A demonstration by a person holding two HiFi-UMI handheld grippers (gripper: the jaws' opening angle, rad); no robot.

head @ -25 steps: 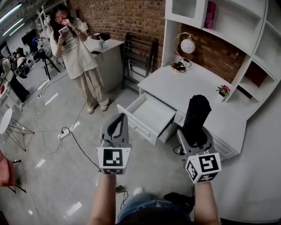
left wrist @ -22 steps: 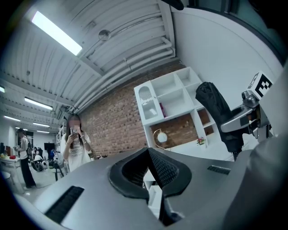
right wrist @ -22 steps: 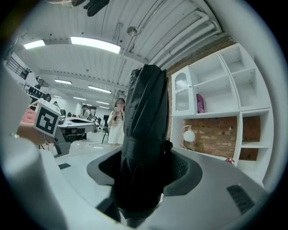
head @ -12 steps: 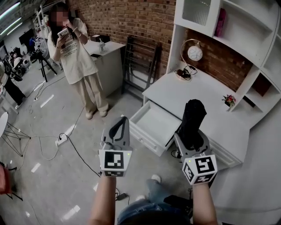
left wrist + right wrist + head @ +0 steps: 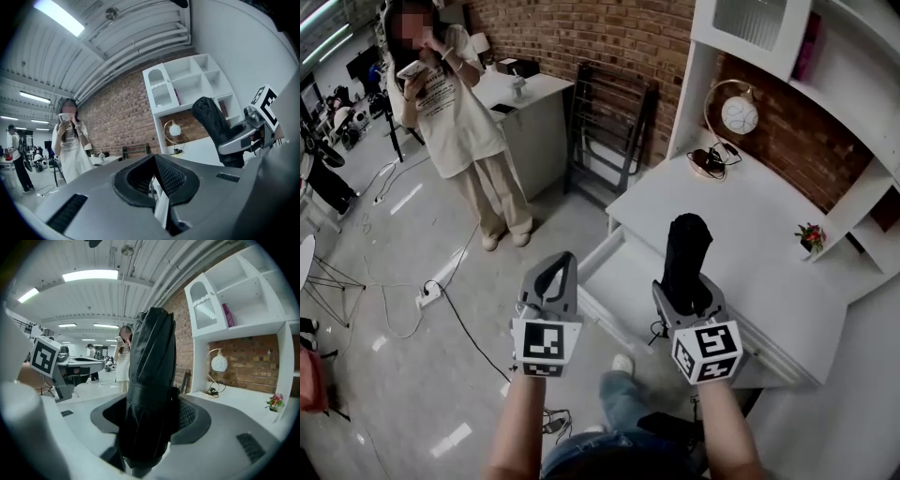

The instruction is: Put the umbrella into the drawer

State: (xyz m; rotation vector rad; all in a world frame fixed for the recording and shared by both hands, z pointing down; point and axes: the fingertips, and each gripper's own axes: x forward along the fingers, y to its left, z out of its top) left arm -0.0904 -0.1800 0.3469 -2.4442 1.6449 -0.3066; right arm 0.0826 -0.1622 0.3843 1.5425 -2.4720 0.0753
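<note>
The grey left gripper (image 5: 551, 277) hangs over the floor, jaws pressed together on nothing. Just right of it, the open white wooden drawer (image 5: 615, 279) juts from the white desk (image 5: 769, 281). The grey right gripper (image 5: 684, 298) pinches the black folded fabric umbrella (image 5: 686, 246) upright above the drawer's right end. Gripped low, the tall umbrella could tip, slip, or catch the desk edge going in.

round lamp (image 5: 739, 113), potted flowers (image 5: 810, 234), person (image 5: 450, 103)

White desk (image 5: 727, 234): round lamp (image 5: 739, 114), small flower pot (image 5: 810, 237)
</note>
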